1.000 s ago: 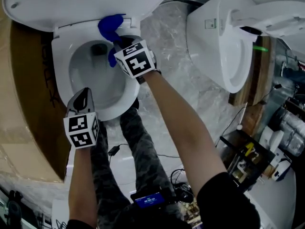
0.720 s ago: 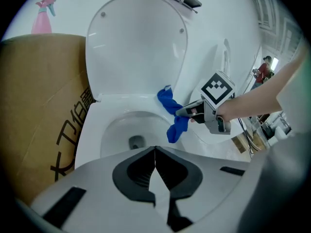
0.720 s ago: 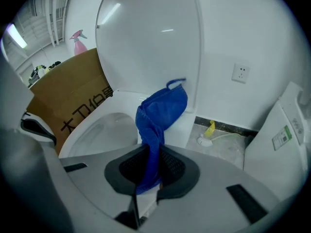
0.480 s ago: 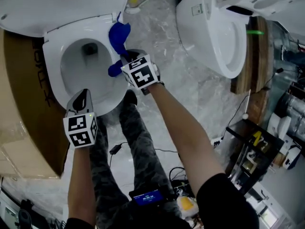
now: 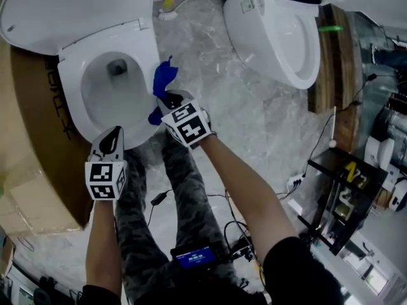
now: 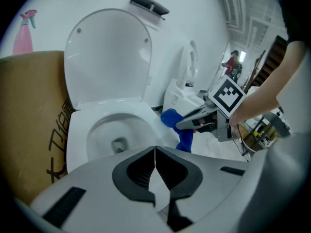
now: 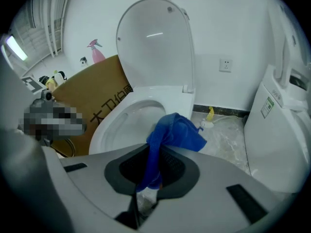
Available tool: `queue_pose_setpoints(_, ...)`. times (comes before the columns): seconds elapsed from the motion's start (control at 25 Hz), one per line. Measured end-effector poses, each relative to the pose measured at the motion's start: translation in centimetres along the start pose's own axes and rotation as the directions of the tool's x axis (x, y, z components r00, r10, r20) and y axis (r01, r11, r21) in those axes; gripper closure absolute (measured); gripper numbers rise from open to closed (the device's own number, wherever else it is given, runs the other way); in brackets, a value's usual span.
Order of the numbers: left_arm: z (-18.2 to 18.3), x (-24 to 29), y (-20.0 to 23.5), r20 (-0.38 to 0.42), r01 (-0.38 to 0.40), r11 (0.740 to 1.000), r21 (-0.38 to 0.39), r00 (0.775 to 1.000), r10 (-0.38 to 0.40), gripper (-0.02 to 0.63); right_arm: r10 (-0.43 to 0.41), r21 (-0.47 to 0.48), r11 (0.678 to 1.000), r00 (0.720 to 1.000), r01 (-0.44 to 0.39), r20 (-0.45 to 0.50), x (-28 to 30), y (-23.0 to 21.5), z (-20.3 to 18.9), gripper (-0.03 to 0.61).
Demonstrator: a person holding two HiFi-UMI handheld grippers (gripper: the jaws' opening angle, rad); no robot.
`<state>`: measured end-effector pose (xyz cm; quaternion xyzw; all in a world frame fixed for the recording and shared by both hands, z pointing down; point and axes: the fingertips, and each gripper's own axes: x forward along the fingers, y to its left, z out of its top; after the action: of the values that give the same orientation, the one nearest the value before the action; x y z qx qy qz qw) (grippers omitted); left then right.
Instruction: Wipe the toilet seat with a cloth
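Your right gripper (image 5: 167,100) grips cloth (image 5: 164,76) | seat (image 5: 145,46) lies just upper left of it | left gripper (image 5: 113,137) clenched empty, lower left

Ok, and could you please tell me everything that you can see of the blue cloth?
The blue cloth is a soft, crumpled fabric in one strong blue, with no pattern. The right gripper is shut on it near the middle. A bunched part stands out beyond the jaws, and a narrower tail hangs back between them. The cloth is at the right side of the white toilet seat. Whether it touches the seat cannot be told. Nothing else touches it.
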<state>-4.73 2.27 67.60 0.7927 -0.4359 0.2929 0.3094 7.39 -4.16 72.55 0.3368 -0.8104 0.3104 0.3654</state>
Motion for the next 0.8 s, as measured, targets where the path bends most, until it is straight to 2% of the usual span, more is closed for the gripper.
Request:
queue_pose_setpoints(0.16,-1.2,-1.2,-1.3,0.002,0.087,0.994,0.066,0.996,-0.087,0.601,-0.010,-0.013,1.000,1.000,0.010,0.021,-2.4,2.3,-0.5,0.531)
queue_pose_setpoints(0.4,-2.4,-3.2,-2.4,-0.010,0.114,0.973,0.200,0.993,-0.115,0.600,-0.039,0.021,0.999,0.995,0.038,0.092,-5.1,4.8,-0.7,0.531)
queue_pose_setpoints(0.56,-4.1,-4.2,-2.4,-0.024,0.083,0.965,0.248,0.997,-0.079,0.590,-0.011,0.029,1.000,0.993,0.007,0.115,-5.7,6.5,-1.9,0.531)
queue_pose_setpoints(0.64,-5.5,-4.0,-2.2,-0.033,0.054,0.963,0.264,0.998,-0.047,0.520,0.011,-0.001,1.000,0.992,-0.011,0.127,-5.8,6.9,-2.2,0.531)
queue_pose_setpoints(0.72,-7.0,-3.8,-2.2,-0.041,0.014,0.958,0.286,0.999,-0.003,0.498,0.034,-0.025,0.999,0.990,-0.031,0.136,-6.0,7.2,-2.6,0.531)
queue_pose_setpoints(0.8,-8.9,-3.7,-2.8,-0.067,-0.011,0.941,0.338,0.997,0.036,0.463,0.056,-0.025,0.998,0.989,-0.053,0.139,-6.8,7.6,-3.5,0.531)
